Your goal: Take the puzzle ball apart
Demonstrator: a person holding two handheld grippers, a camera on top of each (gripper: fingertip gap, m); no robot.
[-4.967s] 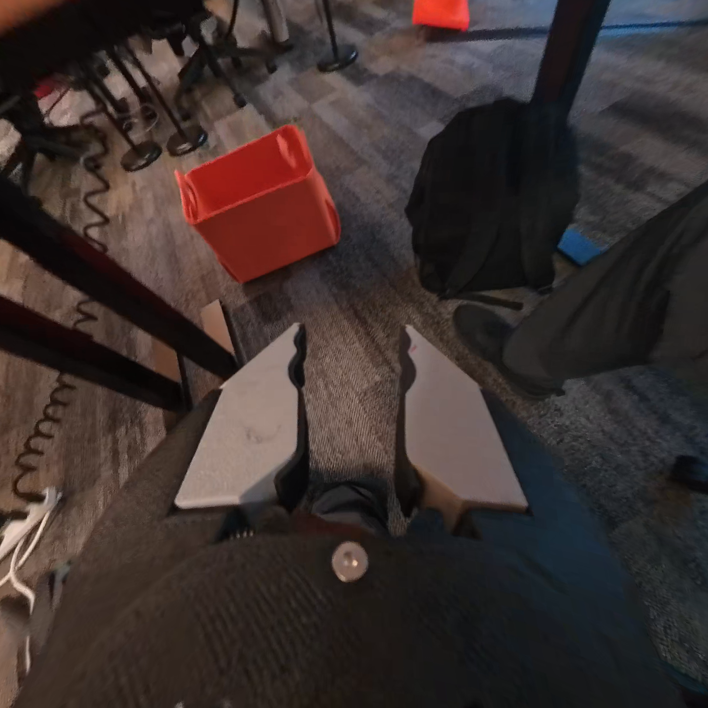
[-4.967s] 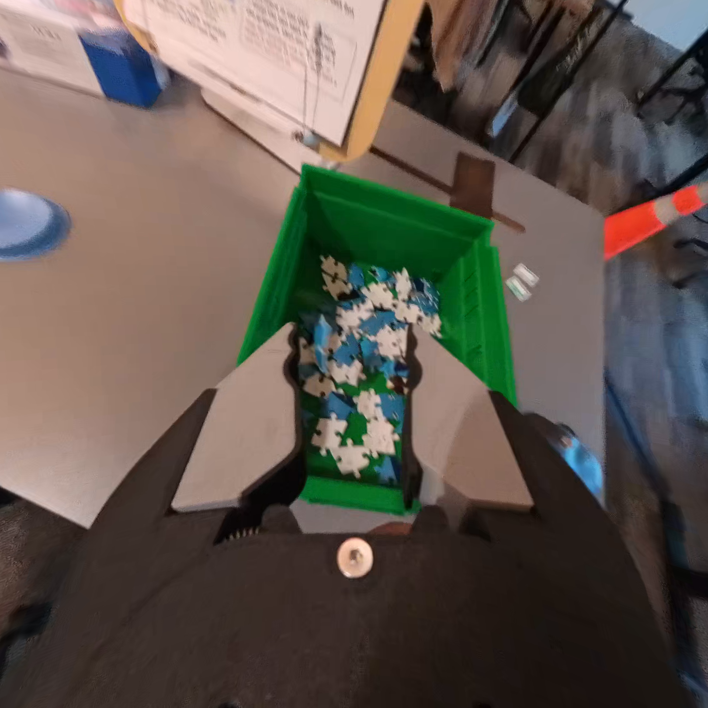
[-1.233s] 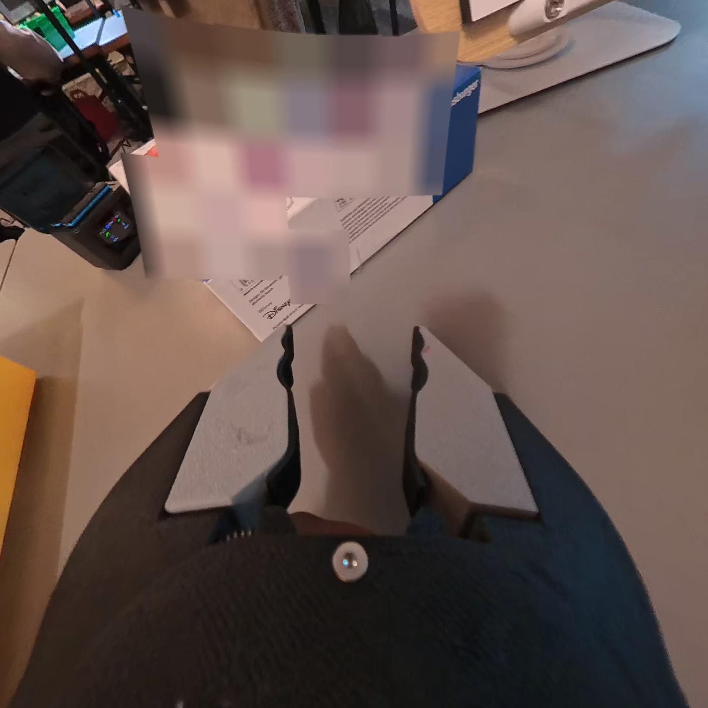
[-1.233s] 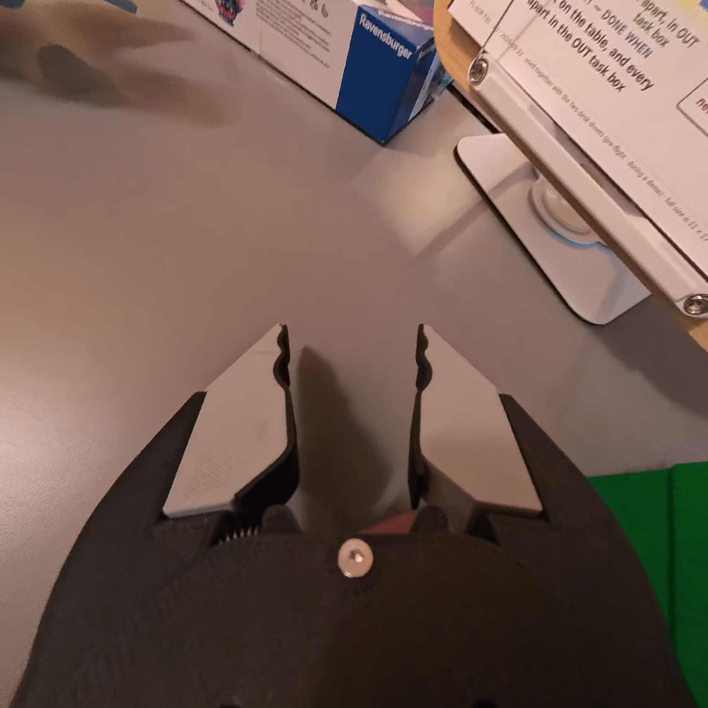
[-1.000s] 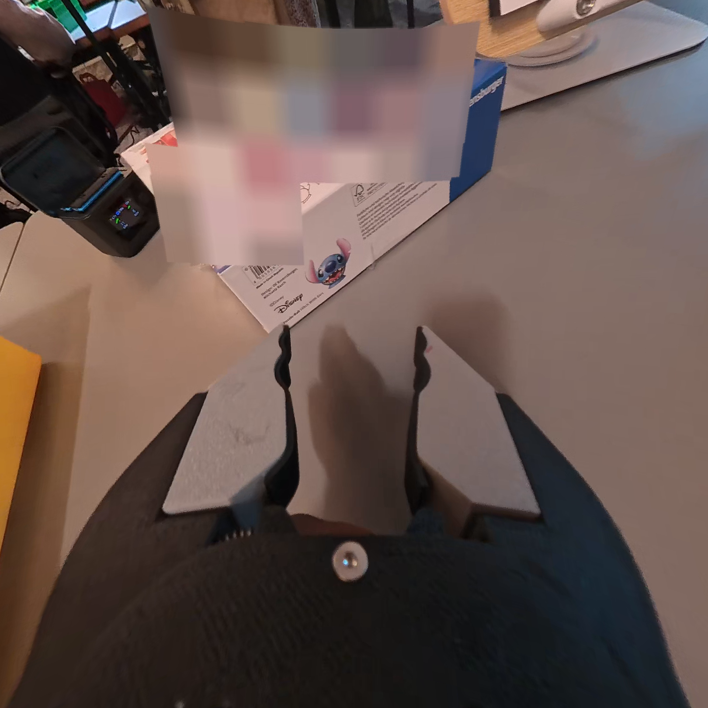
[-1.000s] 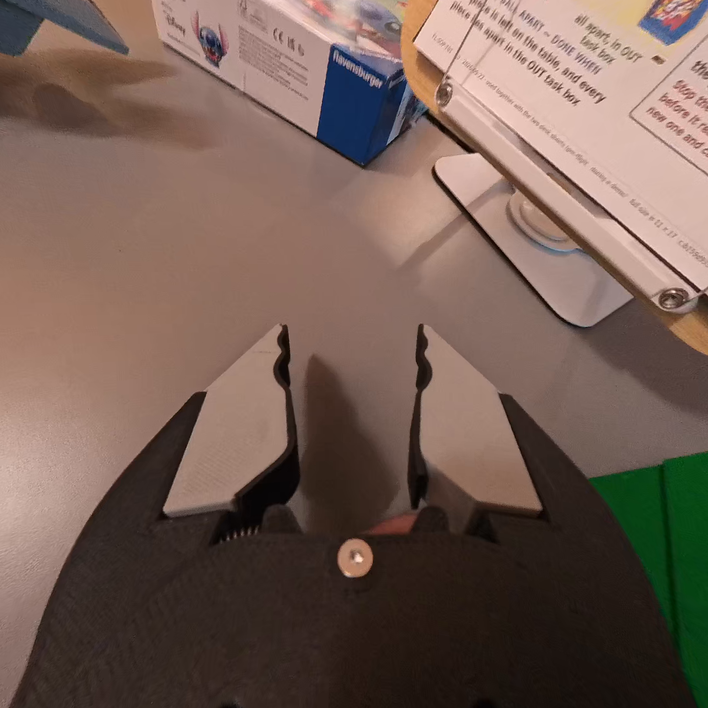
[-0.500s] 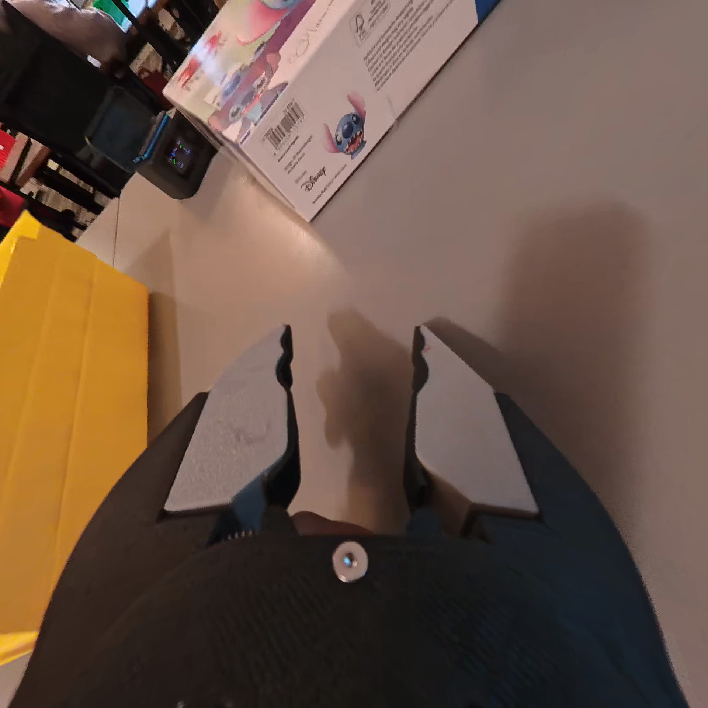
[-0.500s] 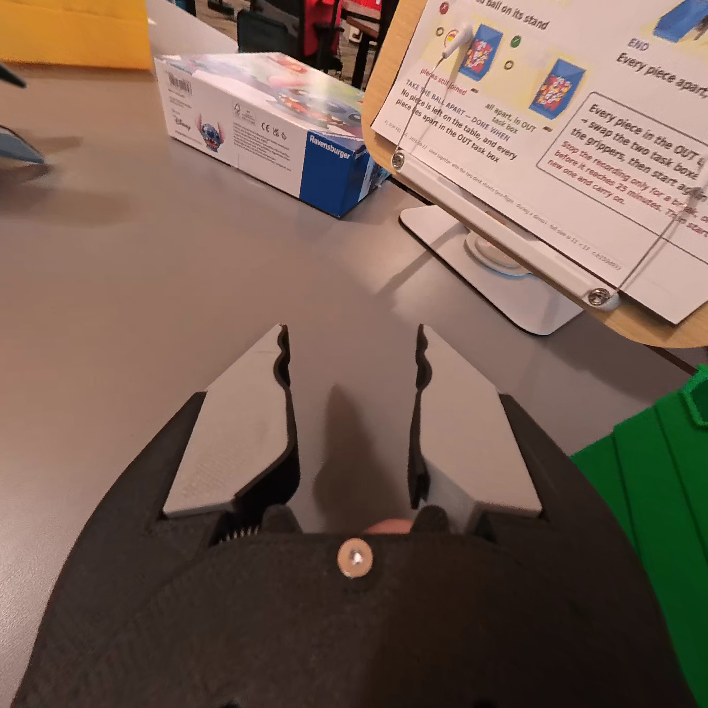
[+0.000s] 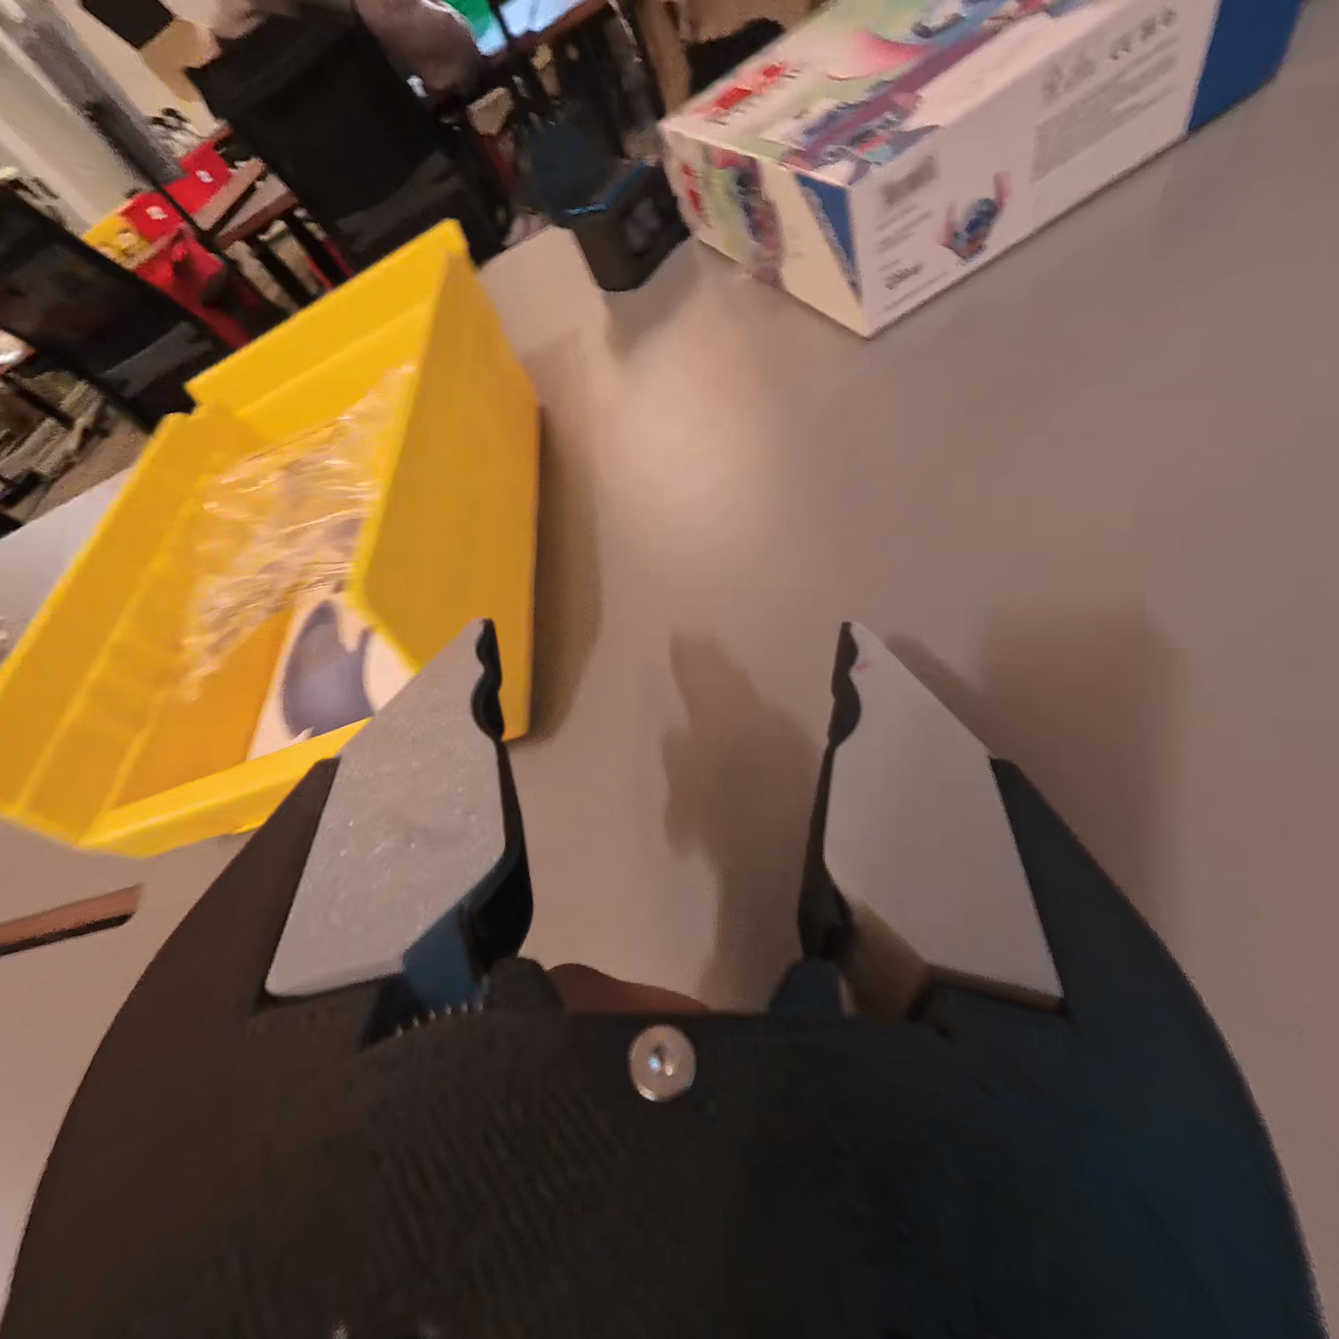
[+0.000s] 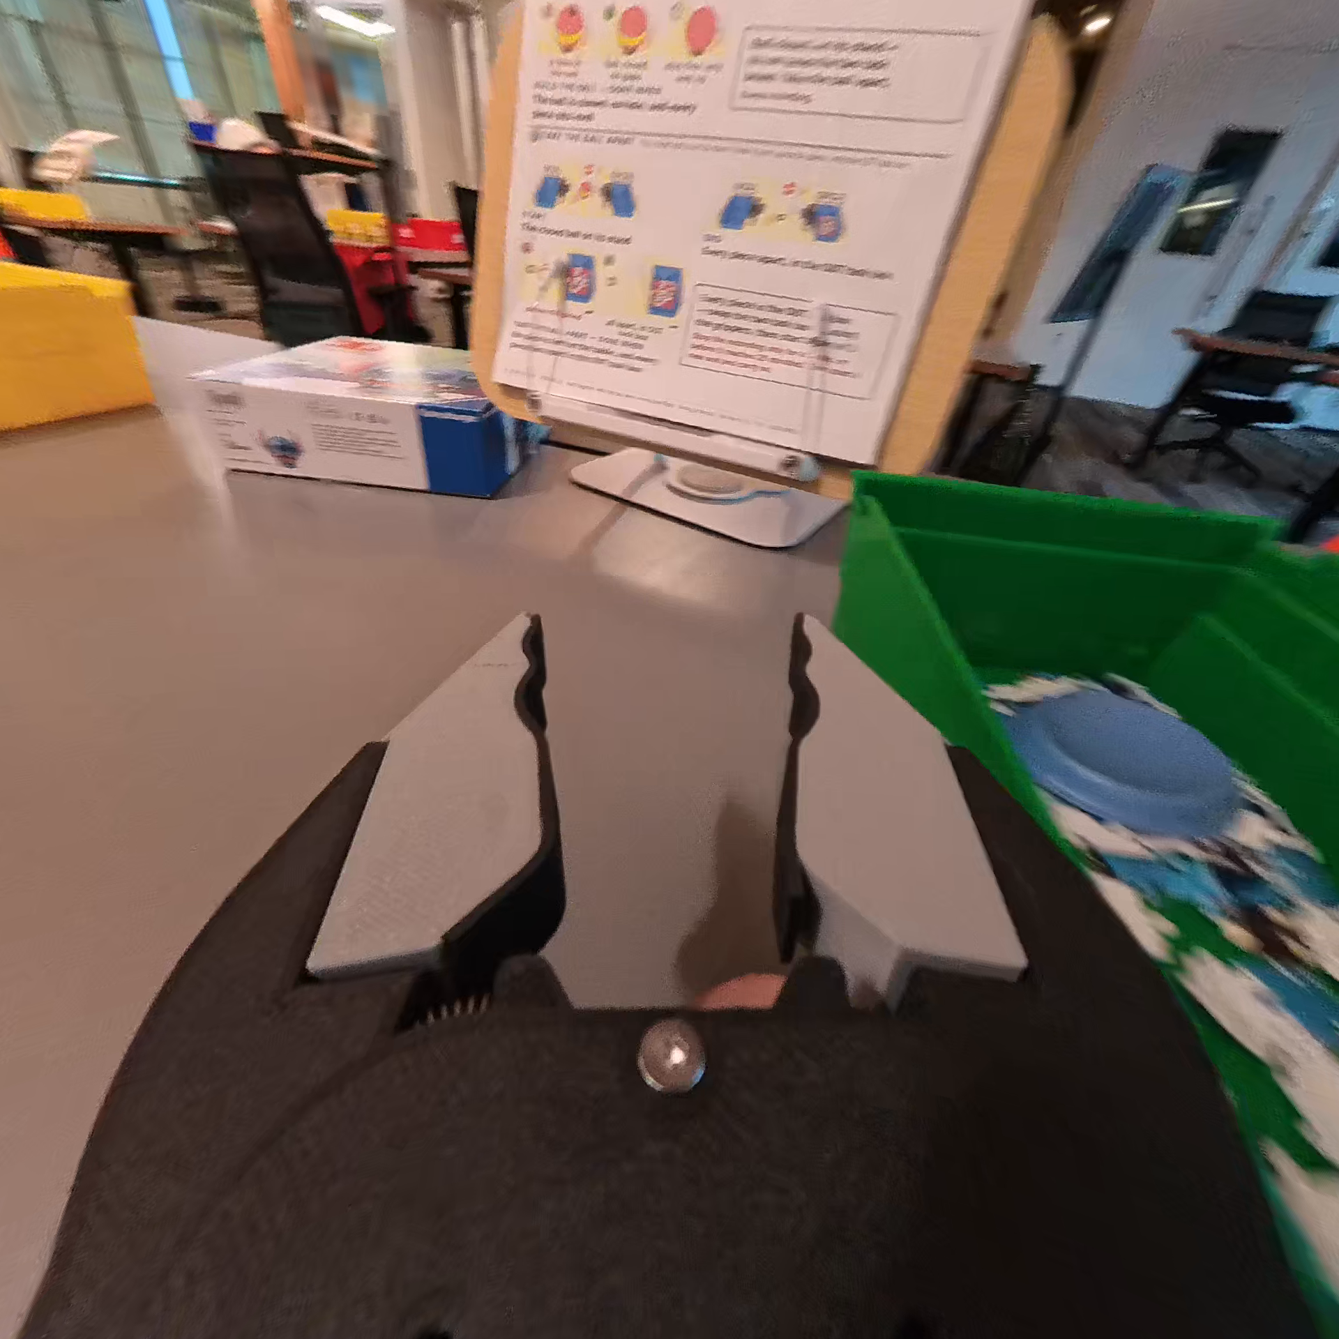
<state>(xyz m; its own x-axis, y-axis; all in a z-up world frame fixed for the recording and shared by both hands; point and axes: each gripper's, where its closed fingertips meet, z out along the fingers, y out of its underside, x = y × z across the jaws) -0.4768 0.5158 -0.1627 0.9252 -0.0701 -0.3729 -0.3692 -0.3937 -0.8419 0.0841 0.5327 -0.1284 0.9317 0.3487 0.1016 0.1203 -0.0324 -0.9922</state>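
Left wrist view: left gripper [image 9: 663, 637] fingers apart, empty, beside yellow bin [image 9: 464, 464] at left; right gripper [image 10: 663, 627] likewise, beside green bin [image 10: 913, 623]. Risk: clipping a bin wall.

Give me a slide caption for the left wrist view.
Open, empty left gripper over a grey table, beside a yellow bin.

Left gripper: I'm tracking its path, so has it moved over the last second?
Yes. The left gripper swung left: the puzzle box slid off to the right, and a yellow bin now sits beside it.
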